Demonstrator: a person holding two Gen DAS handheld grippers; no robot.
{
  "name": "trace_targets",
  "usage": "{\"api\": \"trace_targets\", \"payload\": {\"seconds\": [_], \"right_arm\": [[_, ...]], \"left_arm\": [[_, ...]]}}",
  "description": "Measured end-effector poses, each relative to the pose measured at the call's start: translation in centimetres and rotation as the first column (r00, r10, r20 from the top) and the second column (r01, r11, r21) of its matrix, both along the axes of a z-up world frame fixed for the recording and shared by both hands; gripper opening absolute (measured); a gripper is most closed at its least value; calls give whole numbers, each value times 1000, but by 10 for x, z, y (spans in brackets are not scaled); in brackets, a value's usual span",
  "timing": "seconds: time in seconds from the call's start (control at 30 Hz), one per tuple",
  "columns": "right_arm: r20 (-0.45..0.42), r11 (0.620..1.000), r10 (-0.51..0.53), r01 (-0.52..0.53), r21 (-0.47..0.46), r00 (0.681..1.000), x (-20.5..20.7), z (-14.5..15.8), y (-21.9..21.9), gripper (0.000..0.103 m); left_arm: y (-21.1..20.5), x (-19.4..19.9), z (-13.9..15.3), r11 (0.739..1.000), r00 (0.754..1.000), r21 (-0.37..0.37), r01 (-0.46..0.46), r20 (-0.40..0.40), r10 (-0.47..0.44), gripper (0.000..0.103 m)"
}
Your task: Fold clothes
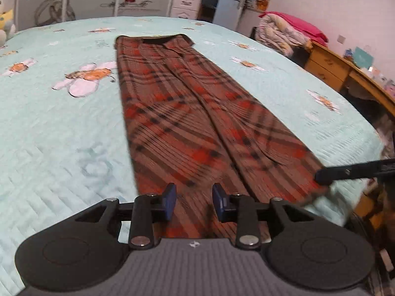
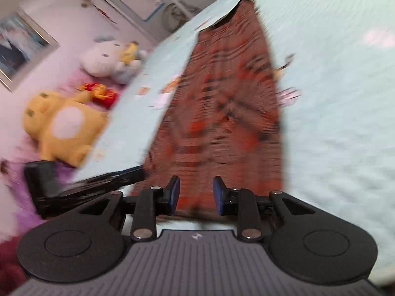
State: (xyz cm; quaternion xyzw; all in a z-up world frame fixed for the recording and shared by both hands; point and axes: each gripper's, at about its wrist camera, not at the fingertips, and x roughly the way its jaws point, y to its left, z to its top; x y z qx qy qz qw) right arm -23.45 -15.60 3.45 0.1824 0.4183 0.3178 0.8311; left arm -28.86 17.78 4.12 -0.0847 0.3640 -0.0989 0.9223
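1. Plaid trousers (image 1: 187,113) lie full length on the pale green bedspread (image 1: 61,128), legs side by side, waistband at the far end, hems near me. They lie flat and long; no cross fold shows.
2. Left gripper (image 1: 194,202): jaws parted, nothing between the blue pads (image 1: 170,201). It hovers over the hem end of the left-hand leg, near the seam between the legs.
3. Right gripper (image 2: 196,194): also spread, holding nothing, over the hem end. Its view is badly blurred, so I cannot tell whether it touches cloth. From the left camera, its finger (image 1: 345,171) sits at the outer hem corner of the right-hand leg.
4. My judgement: if a hem pinch is coming, I want each gripper on an outer corner, catching both layers.
5. Lift both corners level and together, or the legs skew.
6. Risk: thin fabric slipping out of a shallow bite; bite deeper.
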Motion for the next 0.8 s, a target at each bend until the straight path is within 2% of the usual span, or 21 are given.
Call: {"api": "trace_targets", "payload": {"seconds": [0.17,0.27,0.43,0.57,0.7,0.8], "right_arm": [[83,994,-78,84,-71,994,-29,4,-21,30],[127,988,-120,132,-86,985,-37,3,-26,32],[124,985,-133,144,-90,983,-32,-5,-23,35],[120,981,-132,147,-126,984,-28,-12,-11,36],[80,984,-162,167,-66,984,-23,-19,-15,36],[54,984,-174,176,-31,983,-20,-22,-21,36]], "left_arm": [[-17,11,-3,993,999,-113,43,-27,-47,34],[-28,22,-8,988,995,-145,58,-67,-68,34],[-27,29,-16,976,994,-216,-5,-110,-19,34],[-23,31,-18,953,990,-301,-47,-141,5,32],[-20,33,-20,925,985,-374,-67,-173,1,32],[-18,37,-23,901,979,-421,-101,-205,14,25]]}}
